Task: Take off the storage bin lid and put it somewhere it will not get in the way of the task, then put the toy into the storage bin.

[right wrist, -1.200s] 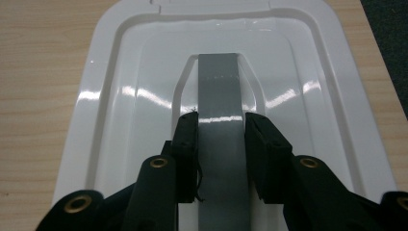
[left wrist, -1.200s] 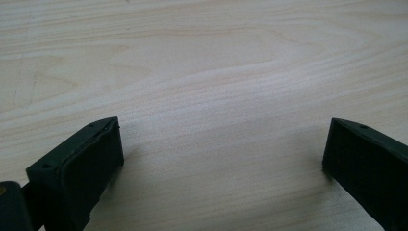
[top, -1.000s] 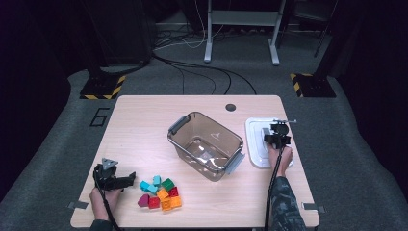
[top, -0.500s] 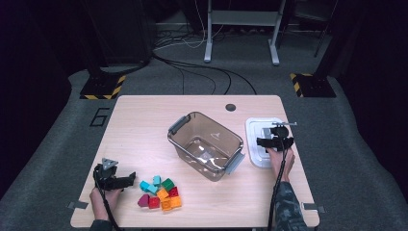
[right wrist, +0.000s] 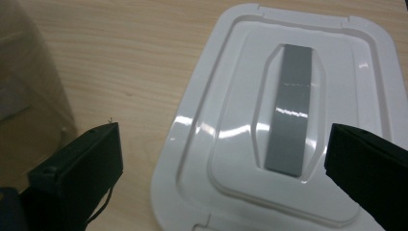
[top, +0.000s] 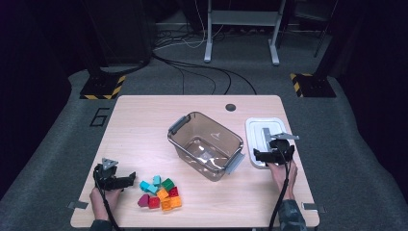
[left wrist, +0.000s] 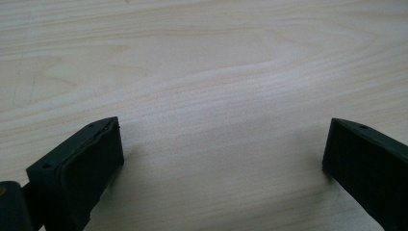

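A clear brown bin [top: 206,147] with grey latches stands open at the table's middle. Its white lid [top: 260,129] lies flat to the right; the lid [right wrist: 240,144] has a grey strip handle [right wrist: 291,108]. My right gripper [top: 258,155] hovers at the lid's near edge. Its jaws have just been opening, and the right gripper [right wrist: 222,130] stands open with nothing gripped, the lid lying below. A heap of several coloured blocks [top: 159,191] sits near the front left. My left gripper [top: 130,178] rests just left of them; the left gripper [left wrist: 223,122] is open over bare wood.
The wooden table [top: 144,125] has a round cable hole [top: 230,107] at its back edge. Beyond it, cables and a metal stand [top: 240,19] sit on the dark floor. Bare wood lies behind and left of the bin.
My right gripper has opened, let go of the lid's handle and drawn back toward the person. The lid stays flat on the table. The left hand has not moved.
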Action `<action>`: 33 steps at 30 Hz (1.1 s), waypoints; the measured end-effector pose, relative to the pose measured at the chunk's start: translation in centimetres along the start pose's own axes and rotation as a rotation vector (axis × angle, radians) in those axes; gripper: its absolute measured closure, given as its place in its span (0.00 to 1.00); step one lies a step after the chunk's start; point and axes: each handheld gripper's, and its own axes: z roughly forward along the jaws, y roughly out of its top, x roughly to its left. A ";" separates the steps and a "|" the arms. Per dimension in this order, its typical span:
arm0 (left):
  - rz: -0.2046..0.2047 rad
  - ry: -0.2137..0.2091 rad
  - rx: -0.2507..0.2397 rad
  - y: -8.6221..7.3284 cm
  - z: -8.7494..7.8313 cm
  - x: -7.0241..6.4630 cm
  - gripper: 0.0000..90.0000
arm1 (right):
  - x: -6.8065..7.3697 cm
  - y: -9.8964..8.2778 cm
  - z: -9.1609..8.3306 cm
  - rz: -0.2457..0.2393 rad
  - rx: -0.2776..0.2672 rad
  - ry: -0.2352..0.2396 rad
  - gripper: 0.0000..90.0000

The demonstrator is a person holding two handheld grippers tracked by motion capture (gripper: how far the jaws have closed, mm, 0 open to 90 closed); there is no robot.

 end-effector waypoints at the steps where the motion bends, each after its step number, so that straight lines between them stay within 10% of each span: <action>1: 0.000 0.000 0.000 0.0 0.0 0.0 0.00 | 0.4 -0.3 -0.3 -0.005 -0.004 0.007 0.00; 14: 0.000 -0.002 0.000 0.0 0.0 0.0 0.00 | 5.8 -5.4 -2.8 -0.043 -0.037 0.145 0.00; 33: -0.002 0.000 -0.001 0.0 0.0 0.0 0.00 | 10.9 -9.2 -1.7 -0.206 0.033 0.194 0.00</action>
